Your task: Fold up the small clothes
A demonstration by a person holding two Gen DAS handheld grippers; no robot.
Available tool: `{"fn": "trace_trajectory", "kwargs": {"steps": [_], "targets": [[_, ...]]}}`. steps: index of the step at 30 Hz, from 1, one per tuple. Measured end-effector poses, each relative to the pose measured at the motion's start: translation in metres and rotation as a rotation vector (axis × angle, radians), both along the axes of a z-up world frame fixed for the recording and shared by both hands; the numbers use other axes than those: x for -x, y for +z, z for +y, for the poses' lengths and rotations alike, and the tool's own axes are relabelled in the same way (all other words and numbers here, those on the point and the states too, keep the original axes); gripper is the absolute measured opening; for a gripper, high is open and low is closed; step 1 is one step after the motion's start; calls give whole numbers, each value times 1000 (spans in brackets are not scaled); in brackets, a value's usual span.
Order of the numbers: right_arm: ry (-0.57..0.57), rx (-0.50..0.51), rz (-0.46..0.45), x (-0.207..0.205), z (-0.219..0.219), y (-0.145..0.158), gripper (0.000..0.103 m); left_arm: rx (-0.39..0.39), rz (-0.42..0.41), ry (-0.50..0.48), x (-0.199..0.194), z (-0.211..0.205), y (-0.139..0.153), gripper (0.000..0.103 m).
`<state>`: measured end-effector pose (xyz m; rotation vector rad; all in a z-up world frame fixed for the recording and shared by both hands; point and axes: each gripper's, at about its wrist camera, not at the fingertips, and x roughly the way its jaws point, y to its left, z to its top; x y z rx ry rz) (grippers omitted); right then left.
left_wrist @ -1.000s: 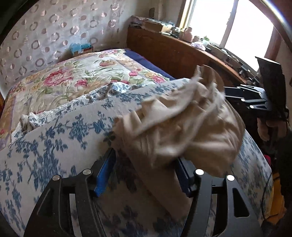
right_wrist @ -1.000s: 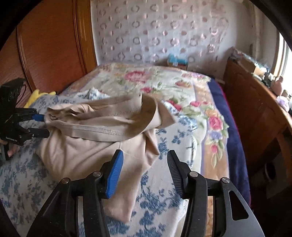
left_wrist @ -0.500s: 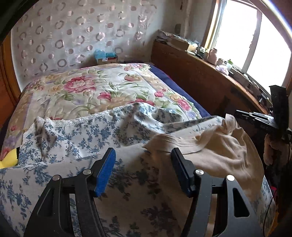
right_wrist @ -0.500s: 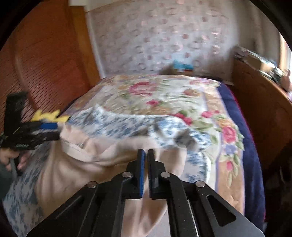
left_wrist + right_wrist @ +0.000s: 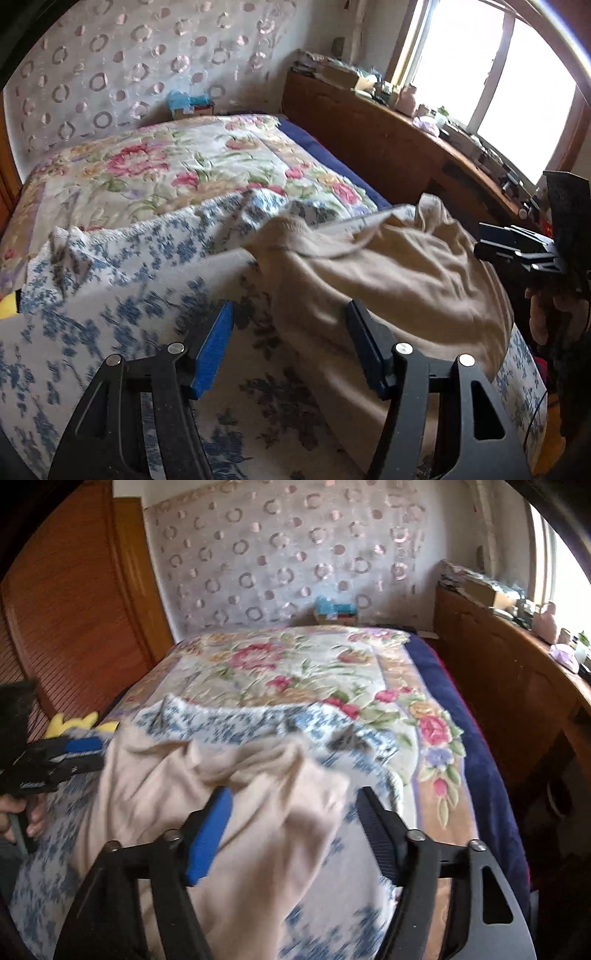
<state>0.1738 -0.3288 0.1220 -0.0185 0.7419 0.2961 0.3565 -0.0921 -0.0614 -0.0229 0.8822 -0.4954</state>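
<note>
laying out a beige garment (image 5: 236, 812) on the blue-flowered cloth (image 5: 110, 280) at the near end of the bed (image 5: 295, 664), early in the fold by the look of it: bunched and creased, one edge humped up along its far side, nothing squared off yet.

right claw (image 5: 291, 834) having just been opening, now standing wide apart over the garment's near right part; fabric lying under and between the jaws, apparently slack and not pinched. seen from the left wrist view, hovering just off the garment's right edge (image 5: 517, 254), gripping nothing.

left claw (image 5: 288, 343) standing fairly wide too, hovering at the garment's left edge; dark finger (image 5: 369, 350) over beige cloth, blue pad (image 5: 212, 350) over the flowered cloth, nothing clamped. seen from the right wrist view, sitting at the garment's far-left corner (image 5: 79, 751).

likely calling next for flattening: taking two corners or a hem, one per claw, and drawing them apart to pull the creases out before turning any edge over. needing a pinch on the beige layer only, since the flowered cloth beneath could easily be picked up with it. motion blur hiding finer seams and which end is which.
</note>
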Motion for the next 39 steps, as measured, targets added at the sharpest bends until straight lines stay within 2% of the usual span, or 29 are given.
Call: {"fn": "trace_trajectory", "kwargs": {"steps": [5, 7, 10, 13, 14, 16, 17, 21, 24, 30, 35, 39], "targets": [[-30, 8, 80, -5, -3, -17, 81, 5, 55, -12, -8, -5, -15, 64], [-41, 1, 125, -13, -5, -26, 84, -5, 44, -21, -8, -8, -17, 65], [-22, -63, 148, -20, -9, -28, 84, -14, 42, -26, -8, -10, -16, 65], [12, -61, 143, -22, -7, -28, 83, -4, 42, -40, -7, -14, -16, 63], [26, -55, 141, -22, -5, -28, 81, -5, 39, -48, -6, -16, -16, 59], [63, -50, 140, -25, -3, -28, 69, 2, 42, -64, -4, -20, -16, 47], [77, -50, 142, -29, -2, -33, 66, 1, 42, -67, -4, -21, -16, 45], [130, -74, 153, -33, 0, -39, 39, 20, 63, -83, -3, -21, -16, 22], [151, -95, 147, -42, -7, -46, 27, 22, 51, -82, 3, -21, -10, 16], [166, -94, 82, -34, -13, -42, 22, 16, -65, -78, 33, -19, 23, 16], [193, -85, -3, -21, -7, -23, 22, 36, -136, -64, 58, -3, 49, 15], [240, -59, -58, -17, 9, -4, 22, 61, -187, -19, 79, 26, 68, 15]]}}
